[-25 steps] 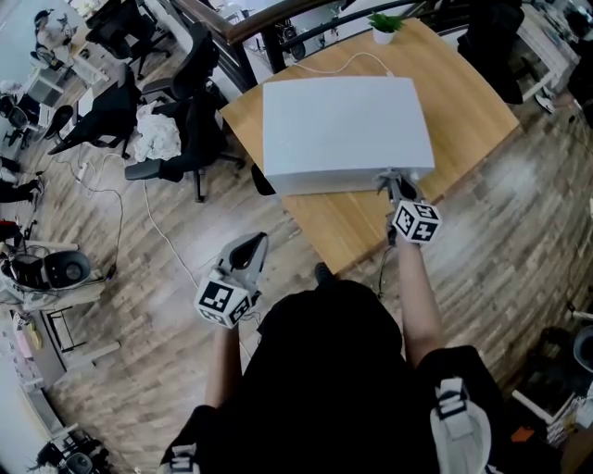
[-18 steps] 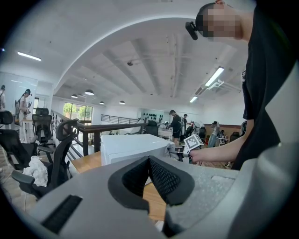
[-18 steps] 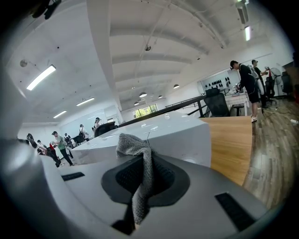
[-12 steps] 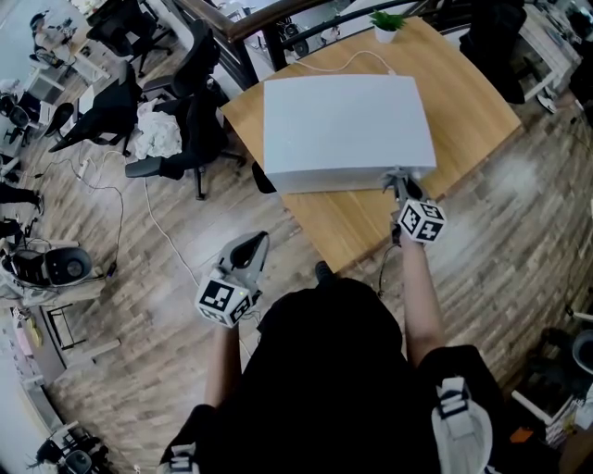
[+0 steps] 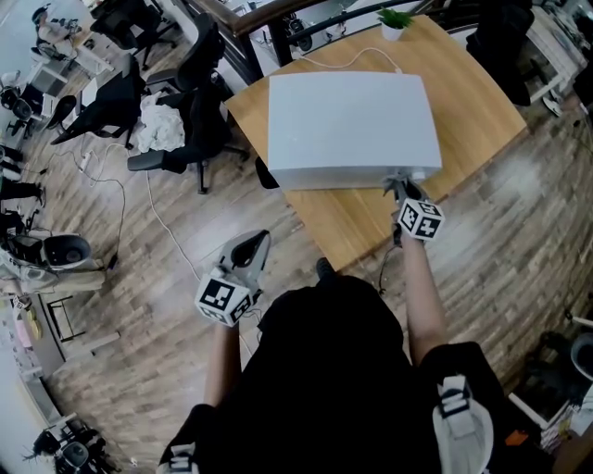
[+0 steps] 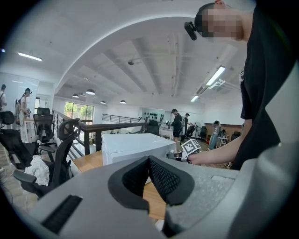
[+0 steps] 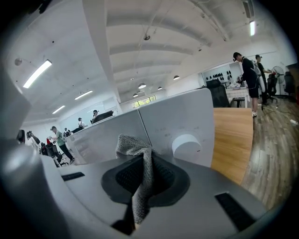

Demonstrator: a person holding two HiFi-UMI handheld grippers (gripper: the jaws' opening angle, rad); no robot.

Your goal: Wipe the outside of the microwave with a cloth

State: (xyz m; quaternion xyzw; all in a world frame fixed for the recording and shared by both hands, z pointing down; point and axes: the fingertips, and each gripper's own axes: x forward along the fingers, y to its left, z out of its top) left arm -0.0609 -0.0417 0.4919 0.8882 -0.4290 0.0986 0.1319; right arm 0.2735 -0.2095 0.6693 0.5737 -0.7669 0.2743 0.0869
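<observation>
The white microwave (image 5: 350, 125) stands on a wooden table (image 5: 473, 97); its top fills the middle of the head view. In the right gripper view I face its front panel (image 7: 173, 126) with a round knob (image 7: 186, 145). My right gripper (image 5: 400, 188) is shut on a grey knitted cloth (image 7: 138, 161), held at the microwave's lower right front corner. My left gripper (image 5: 250, 248) hangs off the table over the floor, jaws shut with nothing between them. From the left gripper view the microwave (image 6: 135, 147) is seen ahead, with the right gripper's marker cube (image 6: 189, 147) beside it.
Black office chairs (image 5: 181, 120) and a white heap of fabric (image 5: 157, 128) stand left of the table. A small potted plant (image 5: 394, 20) and a white cable (image 5: 347, 57) lie behind the microwave. People stand far off in the room (image 7: 247, 77).
The right gripper has slid a little to the right along the microwave's front edge. The head view has shifted slightly. The left gripper has stayed put.
</observation>
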